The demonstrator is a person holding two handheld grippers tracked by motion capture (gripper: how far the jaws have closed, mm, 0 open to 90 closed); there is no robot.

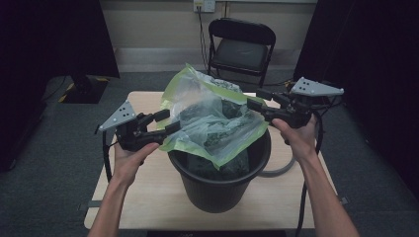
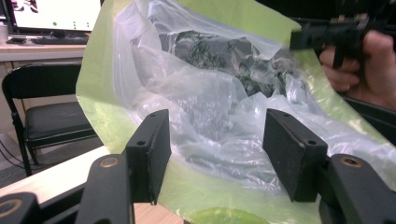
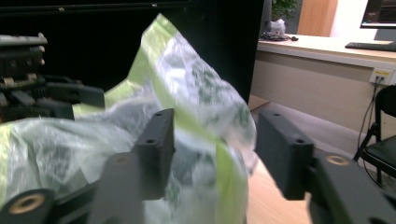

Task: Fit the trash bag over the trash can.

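Two grippers meet at a clear, green-edged plastic bag (image 1: 212, 116) that stands half out of a black bucket (image 1: 220, 182) on the table (image 1: 148, 190).

The bucket's inside is hidden by the bag and the dark crumpled stuff in it, which cannot be made out through the plastic. The left gripper (image 1: 167, 122) has its jaws apart at the bag's left green edge; in the left gripper view the plastic lies between and past them, and whether it touches them cannot be told. The right gripper (image 1: 257, 98) also has its jaws apart, at the bag's right edge, with plastic between them in the right gripper view. A grey ring (image 1: 279, 170) lies partly hidden behind the bucket. A black folding chair (image 1: 241, 47) stands beyond the table, and both forearms are cut off at the bottom edge.
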